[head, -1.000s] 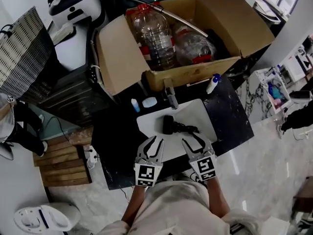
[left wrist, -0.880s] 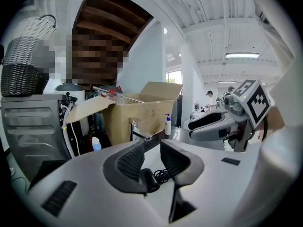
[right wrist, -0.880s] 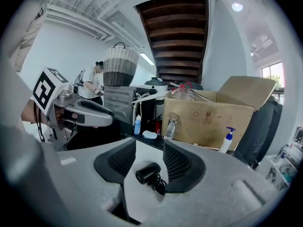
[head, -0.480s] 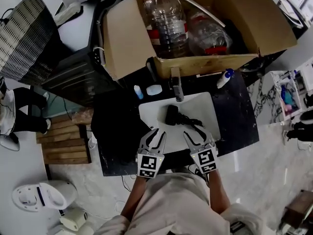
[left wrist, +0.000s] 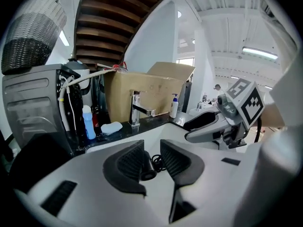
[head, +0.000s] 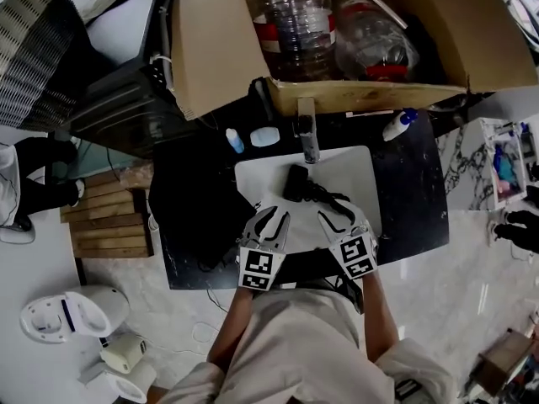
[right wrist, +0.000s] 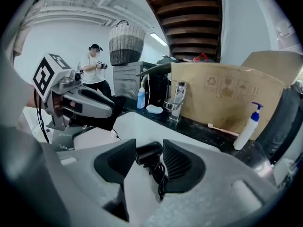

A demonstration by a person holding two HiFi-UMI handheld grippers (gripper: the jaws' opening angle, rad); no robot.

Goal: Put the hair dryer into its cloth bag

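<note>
I look down at the hair dryer [head: 295,183]. It is small and black. It lies in the white sink [head: 358,171], just below the tap [head: 307,137]. Its cord [head: 328,200] lies in a loose pile beside it, on the side of my right gripper [head: 337,217].

Both my tongs hang over the near edge of the sink. The left gripper [head: 274,217] has its jaws a little apart with nothing in them. The right gripper is the same: a small gap and nothing held. Each one points at the hair dryer, which is near but not touched.

I cannot see the cloth bag in any view. So I think my step now is to reach for the hair dryer and pick it up.

To do this well, I want to open one set of jaws wider first, because the body looks fatter than the gap. I would go for the round body, not the cord. The cord is thin and floppy and would slip or dangle. I would squeeze in the middle of the body so it does not tip.

I need to go slowly near the tap so I do not bump it. I should keep my other gripper free for the bag. The loose cord may catch on the sink edge, so I should lift straight up.
</note>
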